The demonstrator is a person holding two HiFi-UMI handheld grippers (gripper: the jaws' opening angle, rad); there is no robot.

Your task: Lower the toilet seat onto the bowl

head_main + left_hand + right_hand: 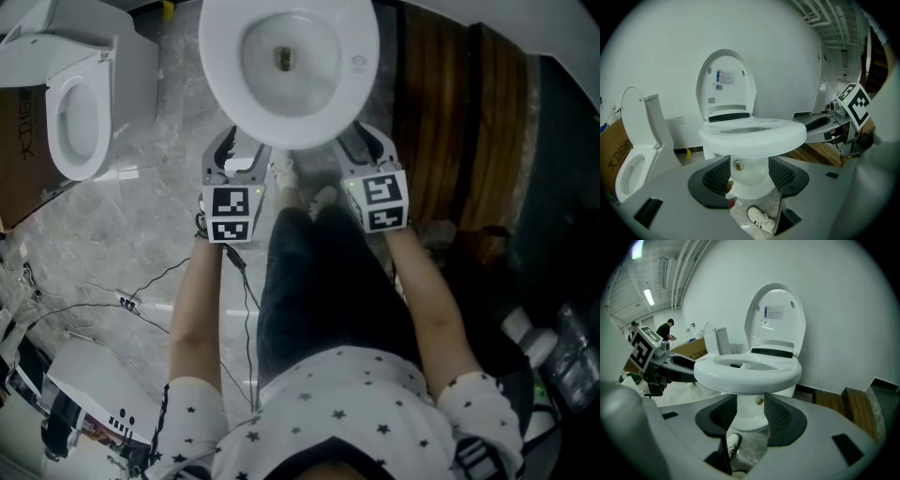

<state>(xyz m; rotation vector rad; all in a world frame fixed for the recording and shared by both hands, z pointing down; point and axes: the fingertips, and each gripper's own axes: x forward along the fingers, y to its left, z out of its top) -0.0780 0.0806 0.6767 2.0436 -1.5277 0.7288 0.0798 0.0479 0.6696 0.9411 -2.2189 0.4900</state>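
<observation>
Toilet seat point(217, 47) lies flat on the bowl point(750, 176); the lid point(725, 84) stands upright at 12 o'clock. Your left gripper point(236, 155) and right gripper point(367, 145) hover released and empty at 6 o'clock, likely because nothing needs holding.

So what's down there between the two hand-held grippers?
The person's white shoes, on the floor in front of the toilet. The head view shows them between the left hand-held gripper and the right hand-held gripper.

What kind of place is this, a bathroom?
Likely a workshop or test hall, not a real bathroom: one toilet stands beside a second toilet, with loose cables and a cardboard box nearby.
</observation>
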